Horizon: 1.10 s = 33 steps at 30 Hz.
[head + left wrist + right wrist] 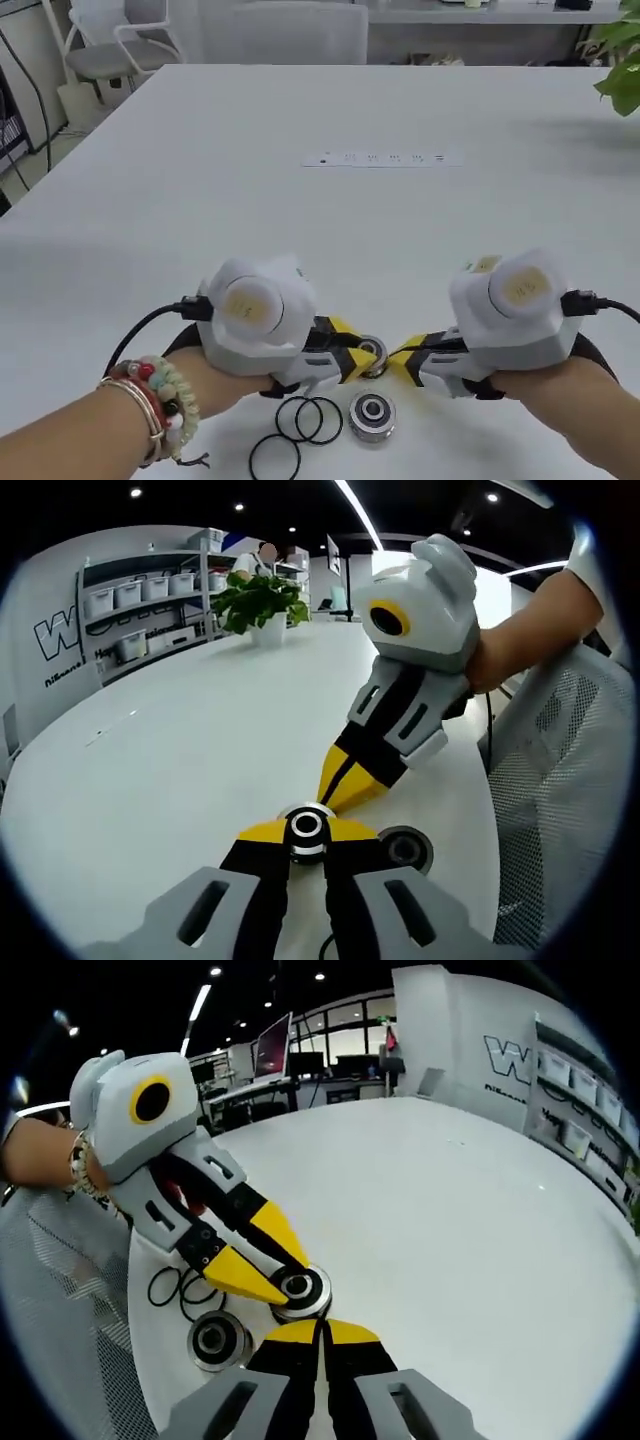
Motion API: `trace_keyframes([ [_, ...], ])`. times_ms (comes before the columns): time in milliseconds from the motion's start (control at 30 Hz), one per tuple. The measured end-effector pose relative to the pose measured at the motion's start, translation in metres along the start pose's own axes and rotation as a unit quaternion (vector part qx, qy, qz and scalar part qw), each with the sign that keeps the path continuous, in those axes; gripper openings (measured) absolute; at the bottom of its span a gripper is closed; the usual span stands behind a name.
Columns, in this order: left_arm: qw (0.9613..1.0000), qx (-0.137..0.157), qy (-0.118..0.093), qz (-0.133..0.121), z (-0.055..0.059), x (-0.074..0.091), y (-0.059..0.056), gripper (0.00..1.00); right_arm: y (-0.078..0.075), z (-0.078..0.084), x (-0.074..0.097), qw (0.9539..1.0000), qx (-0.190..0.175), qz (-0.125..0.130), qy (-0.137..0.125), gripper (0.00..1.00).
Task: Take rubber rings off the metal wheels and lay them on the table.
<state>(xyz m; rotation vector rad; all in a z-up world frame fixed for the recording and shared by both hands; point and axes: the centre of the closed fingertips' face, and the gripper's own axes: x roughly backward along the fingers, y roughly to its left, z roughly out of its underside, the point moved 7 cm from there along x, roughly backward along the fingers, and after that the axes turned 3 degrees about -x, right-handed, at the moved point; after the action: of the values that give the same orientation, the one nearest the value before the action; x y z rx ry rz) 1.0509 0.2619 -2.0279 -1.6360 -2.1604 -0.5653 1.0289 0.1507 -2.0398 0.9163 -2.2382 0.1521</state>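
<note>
Round metal wheel (303,1288) may slip if I tug: left gripper (306,838) clamps it, right gripper (320,1330) closed at its rim.

Bright, even overhead light; the white table (400,200) looks near washed out in the head view, with faint, soft shadows under the left gripper (362,358) and right gripper (398,356); the 2 gripper views show ceiling spots (215,972) and a strip light (357,510) on a dark ceiling, and bend strongly at the edges; the wheel (305,825) glints; far shelves (140,600) are soft.
</note>
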Motion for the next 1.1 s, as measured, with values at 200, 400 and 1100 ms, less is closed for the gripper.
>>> trace_keyframes([
  [200,1.0,-0.005,0.002,-0.002,-0.0008,0.0003,-0.0011,0.08,-0.0015,-0.001,0.002,0.9994,-0.035,-0.001,-0.004,0.0],
  [400,0.9999,-0.009,-0.006,-0.004,0.0006,-0.0001,-0.0008,0.08,-0.0033,-0.0013,0.0049,0.9949,-0.1,-0.009,-0.012,0.0],
  [1100,0.9999,-0.008,-0.014,-0.003,0.0003,-0.0001,-0.0019,0.08,-0.0052,0.0012,0.0093,0.9457,-0.317,-0.046,-0.054,0.0],
])
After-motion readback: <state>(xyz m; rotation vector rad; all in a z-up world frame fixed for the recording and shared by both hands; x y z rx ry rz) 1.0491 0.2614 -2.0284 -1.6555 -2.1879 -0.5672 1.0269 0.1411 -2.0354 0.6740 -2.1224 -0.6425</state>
